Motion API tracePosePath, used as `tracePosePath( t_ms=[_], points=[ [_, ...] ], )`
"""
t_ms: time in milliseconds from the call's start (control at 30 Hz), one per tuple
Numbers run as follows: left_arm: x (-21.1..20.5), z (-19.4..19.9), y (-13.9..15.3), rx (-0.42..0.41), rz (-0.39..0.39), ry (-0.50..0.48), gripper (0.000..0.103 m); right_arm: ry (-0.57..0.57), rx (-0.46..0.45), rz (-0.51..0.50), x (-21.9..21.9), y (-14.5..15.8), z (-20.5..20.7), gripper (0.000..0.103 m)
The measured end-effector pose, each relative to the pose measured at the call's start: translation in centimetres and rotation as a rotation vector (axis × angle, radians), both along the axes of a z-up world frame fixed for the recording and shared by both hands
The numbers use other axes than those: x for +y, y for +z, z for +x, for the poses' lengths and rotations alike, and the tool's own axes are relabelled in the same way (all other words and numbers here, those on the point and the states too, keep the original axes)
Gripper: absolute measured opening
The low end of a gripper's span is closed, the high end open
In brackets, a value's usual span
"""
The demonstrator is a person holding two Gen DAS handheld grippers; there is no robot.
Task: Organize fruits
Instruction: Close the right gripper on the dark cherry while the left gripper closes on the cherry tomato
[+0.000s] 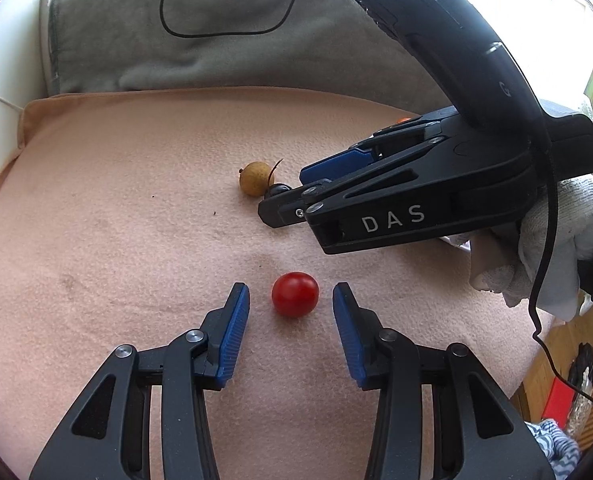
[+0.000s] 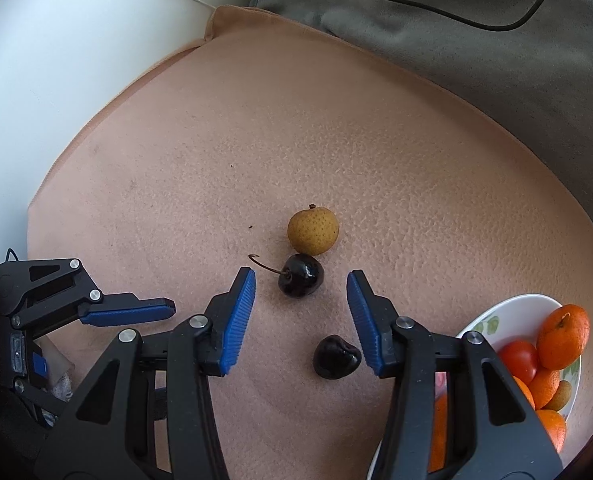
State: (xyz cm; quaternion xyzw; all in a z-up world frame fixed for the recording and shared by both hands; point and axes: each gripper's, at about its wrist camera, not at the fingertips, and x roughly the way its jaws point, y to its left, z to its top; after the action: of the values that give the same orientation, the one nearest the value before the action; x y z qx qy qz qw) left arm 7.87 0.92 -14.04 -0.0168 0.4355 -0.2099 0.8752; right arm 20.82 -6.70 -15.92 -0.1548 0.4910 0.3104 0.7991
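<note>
A red cherry tomato (image 1: 295,294) lies on the pink cushion (image 1: 116,220), right between the tips of my open left gripper (image 1: 291,295). My right gripper (image 2: 301,280) is open and empty, its tips either side of a dark cherry with a stem (image 2: 300,274). A tan longan (image 2: 313,230) touches that cherry on its far side. A second dark cherry (image 2: 336,357) lies between the right gripper's fingers, close to the right pad. In the left wrist view the right gripper (image 1: 284,200) sits by the longan (image 1: 256,178).
A white bowl (image 2: 508,312) at the lower right holds mandarins (image 2: 563,330), a tomato (image 2: 518,360) and other fruit. A grey cushion (image 1: 216,60) with a black cable (image 1: 232,34) lies behind the pink one. A white surface (image 2: 56,80) lies left.
</note>
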Motion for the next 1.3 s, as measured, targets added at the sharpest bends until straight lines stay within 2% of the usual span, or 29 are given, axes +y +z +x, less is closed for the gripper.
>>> tracePosePath(
  t_ms=[267, 333, 500, 1200, 1300],
  points=[
    [-0.1, 0.3, -0.3, 0.002, -0.004, -0.001, 0.042, 0.009, -0.003, -0.021, 0.4, -0.4, 0.3, 0.049],
    [-0.1, 0.3, -0.4, 0.004, -0.004, -0.001, 0.042, 0.012, 0.002, -0.026, 0.7, -0.6, 0.4, 0.043],
    [0.0, 0.3, -0.6, 0.013, -0.011, 0.005, 0.042, 0.014, 0.005, -0.033, 1.2, -1.0, 0.5, 0.043],
    [-0.1, 1.5, -1.2, 0.020, -0.012, 0.002, 0.033, 0.022, -0.012, -0.063, 2.5, -1.2, 1.2, 0.040],
    [-0.1, 1.7, -1.3, 0.020, -0.013, 0.007, 0.030, 0.025, -0.021, -0.070, 2.7, -1.2, 1.3, 0.034]
  ],
)
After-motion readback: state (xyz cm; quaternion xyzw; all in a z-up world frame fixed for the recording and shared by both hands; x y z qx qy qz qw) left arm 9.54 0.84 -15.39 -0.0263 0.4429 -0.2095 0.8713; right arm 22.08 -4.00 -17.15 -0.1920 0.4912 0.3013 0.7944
